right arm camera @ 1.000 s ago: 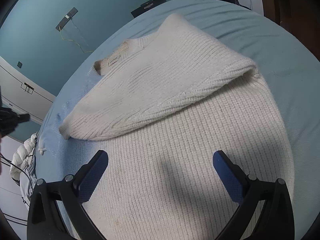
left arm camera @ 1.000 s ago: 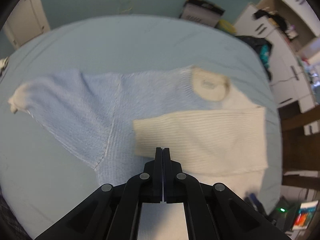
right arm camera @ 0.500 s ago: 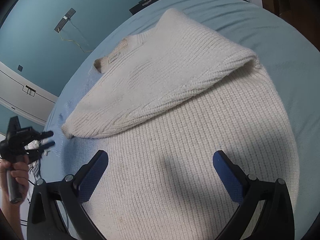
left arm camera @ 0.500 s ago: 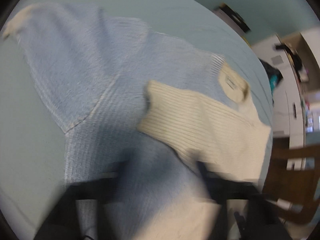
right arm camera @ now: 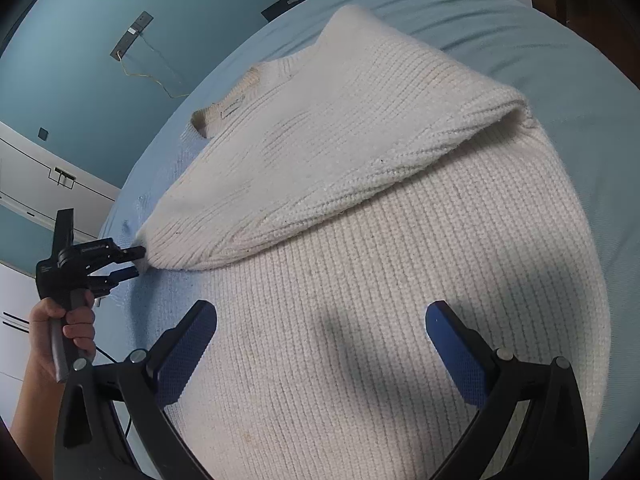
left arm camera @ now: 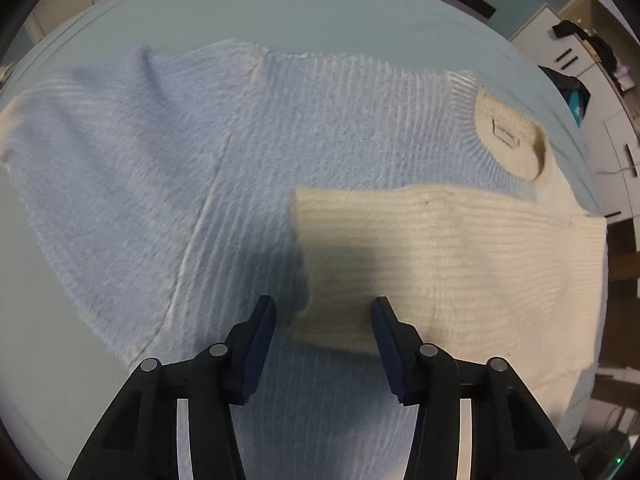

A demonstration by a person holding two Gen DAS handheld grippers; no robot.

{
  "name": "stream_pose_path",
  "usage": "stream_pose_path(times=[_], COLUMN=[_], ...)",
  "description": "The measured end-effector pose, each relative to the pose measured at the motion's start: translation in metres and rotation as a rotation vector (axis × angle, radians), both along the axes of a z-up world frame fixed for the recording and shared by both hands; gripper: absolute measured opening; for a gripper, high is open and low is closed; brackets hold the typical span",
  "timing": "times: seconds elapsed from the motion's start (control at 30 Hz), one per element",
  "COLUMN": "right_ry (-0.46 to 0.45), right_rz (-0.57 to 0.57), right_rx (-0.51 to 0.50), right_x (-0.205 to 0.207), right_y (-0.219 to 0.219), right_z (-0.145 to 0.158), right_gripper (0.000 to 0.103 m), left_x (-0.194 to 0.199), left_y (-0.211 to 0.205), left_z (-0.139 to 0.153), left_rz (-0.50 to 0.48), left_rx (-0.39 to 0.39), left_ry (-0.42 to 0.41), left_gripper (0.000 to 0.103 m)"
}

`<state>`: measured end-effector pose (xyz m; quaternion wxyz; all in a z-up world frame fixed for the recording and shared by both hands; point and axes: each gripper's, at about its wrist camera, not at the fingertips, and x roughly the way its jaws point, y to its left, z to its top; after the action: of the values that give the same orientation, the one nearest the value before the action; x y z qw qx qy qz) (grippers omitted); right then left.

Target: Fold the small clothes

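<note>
A knit sweater (left arm camera: 340, 148), pale blue on one half and cream on the other, lies flat on the bed. Its cream sleeve (left arm camera: 440, 256) is folded across the body, cuff end toward the middle. The other sleeve (left arm camera: 92, 160) is spread out to the left. My left gripper (left arm camera: 323, 320) is open, low over the sweater, with the folded cuff's lower corner between its fingers. In the right wrist view the left gripper (right arm camera: 130, 262) sits at the cuff tip (right arm camera: 160, 244). My right gripper (right arm camera: 320, 332) is open and empty above the cream body (right arm camera: 340, 360).
The bed has a light blue sheet (left arm camera: 280, 12). White cabinets (left arm camera: 592, 60) with clutter stand to the right of the bed, with dark wooden furniture (left arm camera: 624, 256) below them. A teal wall (right arm camera: 80, 40) lies beyond the bed's far side.
My left gripper went from shut to open and dropped closer to the sweater, reaching the folded sleeve's cuff. The right gripper has barely moved.
</note>
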<state>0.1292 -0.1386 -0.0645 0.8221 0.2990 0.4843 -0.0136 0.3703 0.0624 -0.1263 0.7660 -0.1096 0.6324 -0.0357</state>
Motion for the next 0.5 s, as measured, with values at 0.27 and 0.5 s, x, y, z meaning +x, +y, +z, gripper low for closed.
stream_pose_path(times=[0.27,0.5], right_ry=[0.009,-0.014], right_rz=[0.007,-0.003], right_rx=[-0.022,-0.024], right_x=[0.003,-0.002], right_y=[0.000,-0.003], right_z=[-0.004,0.002], right_gripper=[0.102,0.102], left_x=[0.005,-0.013], left_y=[-0.016,-0.027], left_z=[0.021,0.112], left_rz=[-0.018,-0.065], left_rx=[0.015,-0.048], left_ry=[0.023,0.061], left_gripper=[0.002,0.002])
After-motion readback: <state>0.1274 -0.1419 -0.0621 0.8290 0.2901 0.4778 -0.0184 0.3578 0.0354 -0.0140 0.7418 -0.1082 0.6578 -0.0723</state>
